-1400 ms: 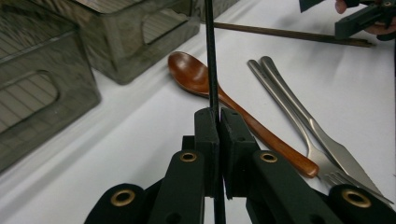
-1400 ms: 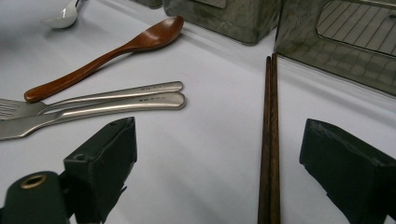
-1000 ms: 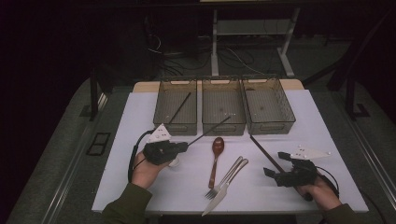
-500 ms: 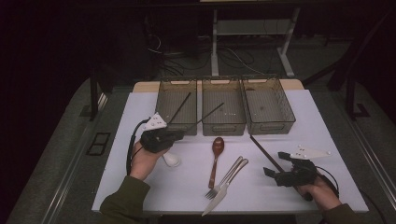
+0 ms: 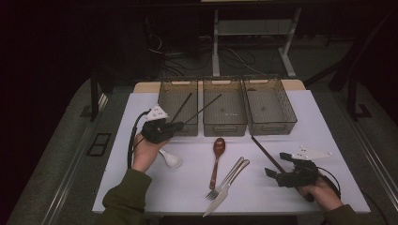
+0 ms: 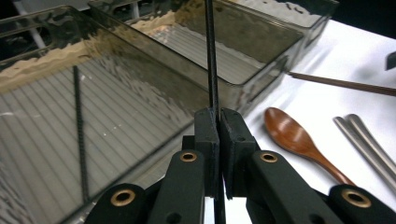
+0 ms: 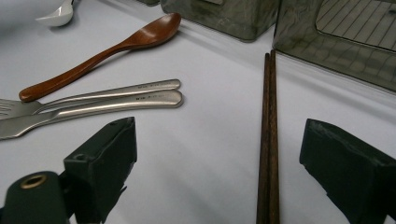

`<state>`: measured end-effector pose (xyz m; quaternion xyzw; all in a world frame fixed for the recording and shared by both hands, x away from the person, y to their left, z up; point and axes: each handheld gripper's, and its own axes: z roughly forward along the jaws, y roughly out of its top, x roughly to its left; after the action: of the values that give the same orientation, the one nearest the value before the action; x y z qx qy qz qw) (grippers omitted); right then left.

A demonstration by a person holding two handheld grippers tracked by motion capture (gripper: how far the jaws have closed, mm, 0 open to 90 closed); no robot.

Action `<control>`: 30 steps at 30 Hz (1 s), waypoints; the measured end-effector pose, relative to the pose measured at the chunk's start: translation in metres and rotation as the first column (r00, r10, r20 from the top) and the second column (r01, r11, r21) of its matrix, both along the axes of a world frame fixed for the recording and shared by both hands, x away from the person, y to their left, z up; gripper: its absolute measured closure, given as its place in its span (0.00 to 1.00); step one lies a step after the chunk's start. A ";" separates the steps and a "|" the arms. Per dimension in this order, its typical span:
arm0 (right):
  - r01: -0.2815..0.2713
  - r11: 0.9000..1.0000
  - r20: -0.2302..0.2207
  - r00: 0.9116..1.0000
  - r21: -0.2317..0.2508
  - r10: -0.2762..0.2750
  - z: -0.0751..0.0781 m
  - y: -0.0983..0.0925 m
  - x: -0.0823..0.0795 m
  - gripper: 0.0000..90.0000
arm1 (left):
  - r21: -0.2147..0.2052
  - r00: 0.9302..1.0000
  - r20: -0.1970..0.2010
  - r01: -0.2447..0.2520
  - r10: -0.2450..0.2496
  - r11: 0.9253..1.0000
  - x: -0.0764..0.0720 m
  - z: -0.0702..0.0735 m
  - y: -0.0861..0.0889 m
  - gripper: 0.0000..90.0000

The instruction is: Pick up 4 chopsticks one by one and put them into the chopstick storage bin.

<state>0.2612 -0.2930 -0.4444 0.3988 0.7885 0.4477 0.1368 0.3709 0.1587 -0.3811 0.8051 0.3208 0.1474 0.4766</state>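
My left gripper (image 5: 179,125) is shut on a thin black chopstick (image 5: 205,107) and holds it in front of the left bin (image 5: 164,110). The stick slants up and right, its tip over the middle bin (image 5: 225,127). In the left gripper view the jaws (image 6: 218,116) pinch that chopstick (image 6: 211,65). A second black chopstick (image 6: 80,140) lies inside the left bin (image 6: 140,88). My right gripper (image 5: 277,165) rests open at the table's front right. A pair of brown chopsticks (image 7: 268,140) lies on the table between its jaws (image 7: 224,158).
A wooden spoon (image 5: 217,159), a fork and a knife (image 5: 229,180) lie mid-table, and a white spoon (image 5: 171,160) lies by the left hand. The right bin (image 5: 287,115) stands at the back. The white table top (image 5: 328,136) ends near the person.
The left hand has carried the black chopstick away from the person toward the bins, uncovering the white spoon. The right hand has stayed still.
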 end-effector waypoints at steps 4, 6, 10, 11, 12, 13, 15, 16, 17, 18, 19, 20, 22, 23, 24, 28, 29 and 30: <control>0.004 1.000 0.003 1.000 0.000 -0.004 0.000 -0.001 0.000 0.12 | 0.006 1.000 0.011 -0.018 0.018 1.000 0.013 0.004 0.002 0.94; 0.004 1.000 0.001 1.000 0.002 -0.004 0.000 -0.001 0.000 0.12 | -0.001 0.999 0.013 -0.031 0.031 1.000 0.019 0.006 0.003 0.94; 0.004 1.000 -0.001 1.000 0.006 -0.004 0.000 -0.001 0.000 0.12 | 0.004 0.998 0.011 -0.060 0.060 0.998 0.031 0.010 0.005 0.94; 0.004 1.000 0.000 1.000 0.006 -0.004 0.000 -0.001 0.000 0.12 | 0.010 0.998 0.009 -0.068 0.067 0.998 0.034 0.010 0.005 0.94; 0.003 1.000 -0.001 1.000 0.006 -0.003 0.000 -0.002 0.000 0.12 | 0.010 0.997 0.006 -0.077 0.077 0.997 0.036 0.011 0.006 0.94; 0.004 1.000 0.000 1.000 0.006 -0.004 0.000 -0.002 0.000 0.12 | 0.014 0.997 0.006 -0.083 0.083 0.996 0.039 0.012 0.007 0.94; 0.002 1.000 0.001 1.000 0.005 -0.002 0.000 -0.002 0.000 0.12 | 0.012 0.995 0.001 -0.102 0.102 0.995 0.044 0.012 0.008 0.94; 0.002 1.000 0.002 1.000 0.005 -0.002 0.000 -0.001 0.000 0.12 | 0.019 0.994 -0.001 -0.110 0.110 0.994 0.046 0.013 0.009 0.94; 0.001 1.000 0.002 1.000 0.005 -0.002 0.000 -0.001 0.000 0.12 | 0.021 0.993 -0.003 -0.119 0.119 0.993 0.049 0.013 0.010 0.94; 0.002 1.000 0.002 1.000 0.005 -0.002 0.000 -0.002 0.000 0.12 | 0.023 0.992 -0.007 -0.126 0.126 0.992 0.051 0.013 0.011 0.94; 0.003 1.000 0.001 1.000 0.006 -0.003 0.000 -0.002 0.000 0.12 | 0.026 0.991 -0.010 -0.132 0.132 0.991 0.054 0.012 0.012 0.94; 0.003 1.000 0.001 1.000 0.006 -0.003 0.000 -0.002 0.000 0.12 | 0.027 0.990 -0.014 -0.142 0.142 0.989 0.056 0.012 0.012 0.94; 0.004 1.000 0.000 1.000 0.007 -0.004 0.000 -0.002 0.000 0.12 | 0.032 0.987 -0.021 -0.158 0.158 0.987 0.061 0.011 0.015 0.94; 0.004 1.000 0.000 1.000 0.007 -0.004 0.000 -0.002 0.000 0.12 | 0.037 0.986 -0.027 -0.166 0.167 0.985 0.063 0.010 0.016 0.94; 0.003 1.000 0.000 1.000 0.006 -0.003 0.000 -0.002 0.000 0.12 | 0.041 0.984 -0.032 -0.174 0.175 0.984 0.065 0.009 0.017 0.94; 0.004 1.000 -0.001 1.000 0.007 -0.004 0.000 -0.002 0.000 0.12 | 0.066 0.976 -0.051 -0.209 0.213 0.976 0.073 0.004 0.020 0.94; 0.004 1.000 0.001 1.000 0.007 -0.004 0.000 -0.002 0.000 0.12 | 0.076 0.974 -0.056 -0.216 0.220 0.973 0.075 0.003 0.021 0.94; 0.004 1.000 0.002 1.000 0.007 -0.004 0.000 -0.002 0.000 0.12 | 0.083 0.972 -0.061 -0.222 0.228 0.971 0.076 0.002 0.021 0.94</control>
<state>0.2615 -0.2951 -0.4439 0.4006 0.7860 0.4504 0.1370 0.4470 0.1798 -0.3792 0.7857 0.4208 0.1841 0.4144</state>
